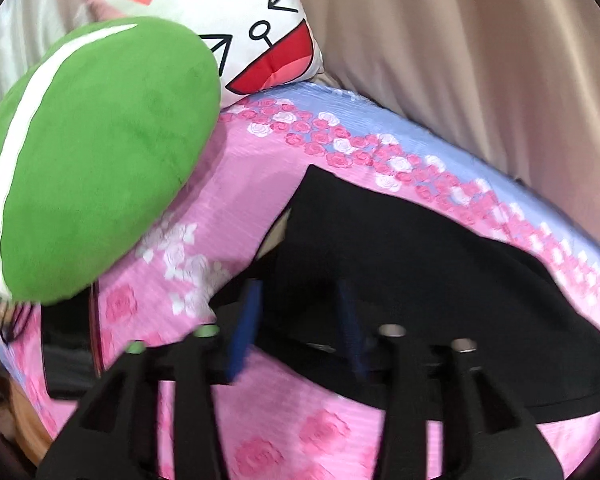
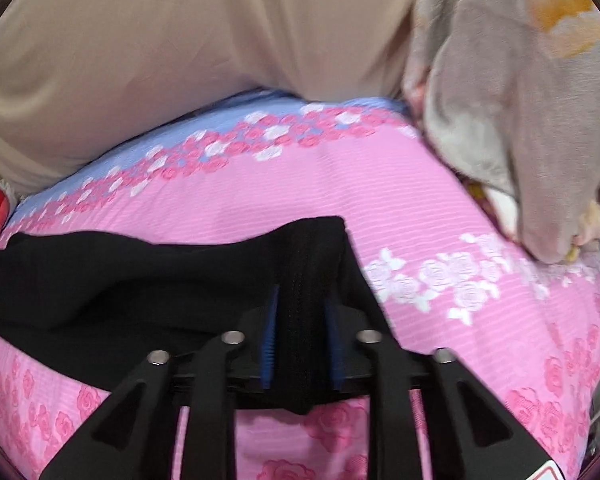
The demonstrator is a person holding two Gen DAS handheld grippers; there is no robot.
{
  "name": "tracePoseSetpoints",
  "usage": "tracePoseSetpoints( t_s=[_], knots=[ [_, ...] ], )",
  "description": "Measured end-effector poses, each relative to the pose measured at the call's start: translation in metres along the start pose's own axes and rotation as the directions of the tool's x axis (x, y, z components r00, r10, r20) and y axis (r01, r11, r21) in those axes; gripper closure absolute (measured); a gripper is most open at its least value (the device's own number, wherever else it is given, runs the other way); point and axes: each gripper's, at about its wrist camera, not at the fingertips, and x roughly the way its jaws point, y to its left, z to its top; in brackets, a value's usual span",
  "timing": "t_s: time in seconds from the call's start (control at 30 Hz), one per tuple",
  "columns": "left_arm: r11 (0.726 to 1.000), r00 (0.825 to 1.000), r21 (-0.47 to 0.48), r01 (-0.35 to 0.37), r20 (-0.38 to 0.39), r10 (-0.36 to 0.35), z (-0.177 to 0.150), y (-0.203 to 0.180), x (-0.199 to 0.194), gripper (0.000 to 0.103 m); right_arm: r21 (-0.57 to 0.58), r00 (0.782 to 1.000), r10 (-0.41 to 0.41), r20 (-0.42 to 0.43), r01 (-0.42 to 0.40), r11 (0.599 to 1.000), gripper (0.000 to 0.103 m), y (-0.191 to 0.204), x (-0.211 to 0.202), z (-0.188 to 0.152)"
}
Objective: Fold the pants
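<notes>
Black pants [image 1: 400, 248] lie folded on a pink floral bedsheet [image 1: 240, 184]. In the left wrist view my left gripper [image 1: 298, 332] hovers over the near edge of the pants, its blue pads [image 1: 244, 332] wide apart and pressing on nothing. In the right wrist view the pants [image 2: 120, 280] stretch away to the left. A ribbed black band [image 2: 304, 264] of the pants runs between the blue pads [image 2: 270, 336] of my right gripper [image 2: 302, 340], and its end hangs over the gripper body. The jaws stand apart and the band lies loose between them.
A green cushion [image 1: 92, 160] and a white cartoon pillow [image 1: 252, 20] sit at the left end of the bed. A beige curtain [image 2: 180, 40] hangs behind the far edge. A grey floral blanket [image 2: 500, 100] is heaped at the right end of the sheet [image 2: 300, 184].
</notes>
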Motion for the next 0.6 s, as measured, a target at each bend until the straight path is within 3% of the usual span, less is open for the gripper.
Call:
tracePoseSetpoints(
  t_s=[0.03, 0.07, 0.2, 0.27, 0.33, 0.4, 0.5, 0.6],
  knots=[
    [0.999, 1.0, -0.027, 0.03, -0.003, -0.031, -0.003, -0.001, -0.007, 0.026, 0.002, 1.0, -0.017, 0.01, 0.017, 1.0, 0.057, -0.001, -0.005, -0.001],
    [0.997, 0.998, -0.042, 0.058, -0.004, -0.058, -0.007, -0.004, -0.014, 0.014, 0.003, 0.999, -0.031, 0.028, 0.031, 1.0, 0.054, -0.003, -0.012, -0.002],
    [0.992, 0.992, -0.045, 0.116, -0.052, -0.119, -0.017, -0.029, -0.013, 0.012, 0.062, 0.995, -0.024, 0.098, 0.018, 0.998, 0.052, -0.009, -0.048, -0.01],
    [0.992, 0.988, -0.049, 0.116, -0.093, -0.12, -0.02, -0.04, 0.003, 0.008, 0.096, 0.986, 0.095, 0.135, -0.108, 0.989, 0.05, 0.004, -0.069, -0.013],
    [0.991, 0.982, -0.076, 0.113, -0.144, -0.123, -0.023, -0.046, 0.021, 0.008, 0.102, 0.962, 0.237, 0.132, -0.251, 0.963, 0.032, 0.028, -0.075, -0.017],
    [0.982, 0.97, -0.13, 0.136, -0.185, -0.158, -0.024, -0.046, 0.037, 0.008, 0.13, 0.923, 0.375, 0.087, -0.383, 0.914, 0.029, 0.053, -0.062, -0.021],
    [0.971, 0.963, -0.187, 0.15, -0.195, -0.186, -0.023, -0.043, 0.051, 0.008, 0.201, 0.876, 0.482, 0.013, -0.474, 0.857, 0.029, 0.08, -0.028, -0.021],
    [0.962, 0.961, -0.221, 0.157, -0.19, -0.201, -0.018, -0.039, 0.056, 0.014, 0.282, 0.853, 0.521, -0.045, -0.489, 0.825, 0.03, 0.099, 0.015, -0.012]
  ],
)
